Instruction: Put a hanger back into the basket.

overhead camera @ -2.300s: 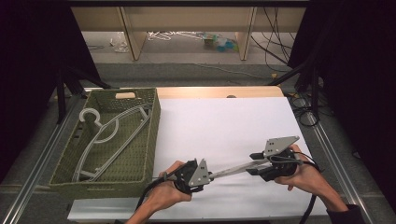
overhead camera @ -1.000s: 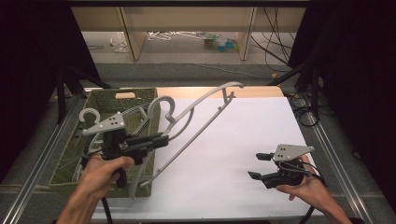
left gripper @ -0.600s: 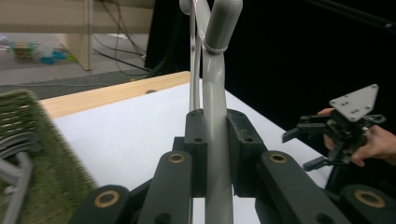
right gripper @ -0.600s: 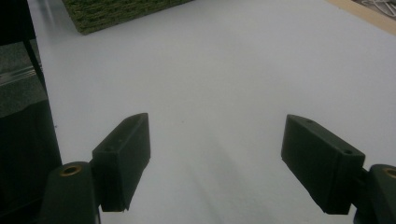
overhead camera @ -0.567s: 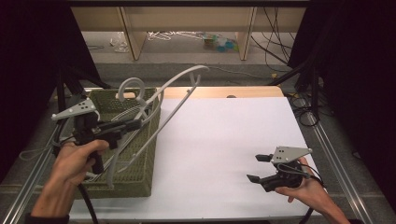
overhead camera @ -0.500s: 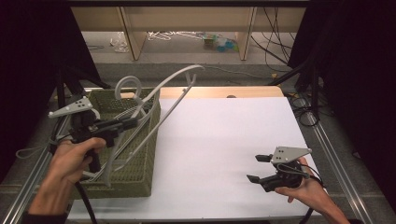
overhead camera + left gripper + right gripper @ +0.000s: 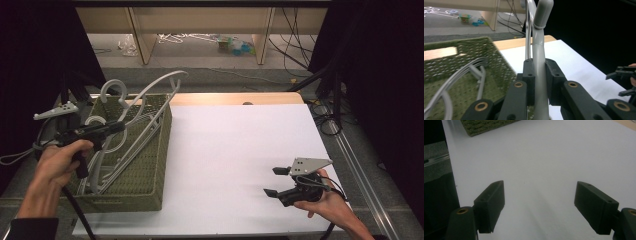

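The white surface (image 7: 240,160) lies bare ahead of us, with the green woven basket (image 7: 150,165) at its left edge. A grey hanger (image 7: 150,92) is over that basket, tilted with its hook and upper bar above the rim, because our left claw (image 7: 117,127) is pinching its lower bar and carrying it in to join the hangers already lying inside (image 7: 125,150). In the left gripper view the pads (image 7: 530,75) press flat on the bar. Our right claw (image 7: 275,182), spread and holding nothing, rests low near the front right of the surface, likely waiting out of the way.
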A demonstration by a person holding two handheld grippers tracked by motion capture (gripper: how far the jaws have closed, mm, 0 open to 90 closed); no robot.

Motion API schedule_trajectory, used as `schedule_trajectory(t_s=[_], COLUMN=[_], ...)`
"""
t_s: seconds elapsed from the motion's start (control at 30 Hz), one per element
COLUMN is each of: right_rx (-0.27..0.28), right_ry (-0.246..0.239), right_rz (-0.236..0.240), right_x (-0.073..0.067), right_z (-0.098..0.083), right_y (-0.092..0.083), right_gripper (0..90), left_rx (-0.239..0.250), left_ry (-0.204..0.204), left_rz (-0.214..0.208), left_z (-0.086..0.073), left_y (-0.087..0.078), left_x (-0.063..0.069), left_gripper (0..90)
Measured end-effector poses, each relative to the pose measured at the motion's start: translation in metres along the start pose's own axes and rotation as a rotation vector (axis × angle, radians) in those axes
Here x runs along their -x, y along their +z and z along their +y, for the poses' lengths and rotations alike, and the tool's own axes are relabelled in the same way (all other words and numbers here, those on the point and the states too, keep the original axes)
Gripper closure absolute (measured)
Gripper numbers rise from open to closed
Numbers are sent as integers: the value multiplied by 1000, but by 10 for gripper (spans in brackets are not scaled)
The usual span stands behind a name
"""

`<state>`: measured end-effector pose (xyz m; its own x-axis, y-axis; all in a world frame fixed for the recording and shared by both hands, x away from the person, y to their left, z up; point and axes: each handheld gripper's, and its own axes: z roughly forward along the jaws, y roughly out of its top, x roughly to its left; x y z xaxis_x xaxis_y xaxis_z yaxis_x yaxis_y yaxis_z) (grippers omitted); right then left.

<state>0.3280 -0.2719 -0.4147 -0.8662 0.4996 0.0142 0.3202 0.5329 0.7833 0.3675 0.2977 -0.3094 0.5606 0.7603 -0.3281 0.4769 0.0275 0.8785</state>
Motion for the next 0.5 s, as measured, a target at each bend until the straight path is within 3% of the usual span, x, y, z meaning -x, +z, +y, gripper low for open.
schedule_trajectory(t_s=[0.1,0.3,0.5], right_rx=[-1,-7,-9], right_ry=[-5,3,1], right_rz=[1,4,4], right_x=[0,1,1], right_z=[0,0,-1], right_y=[1,2,2], right_gripper=[250,250,252], left_rx=[-8,-8,-36], left_ry=[-3,7,12], left_rz=[27,25,54], left_z=[-2,-1,-7], left_y=[-1,-2,-6], left_x=[-12,-23,-35], left_gripper=[794,793,793])
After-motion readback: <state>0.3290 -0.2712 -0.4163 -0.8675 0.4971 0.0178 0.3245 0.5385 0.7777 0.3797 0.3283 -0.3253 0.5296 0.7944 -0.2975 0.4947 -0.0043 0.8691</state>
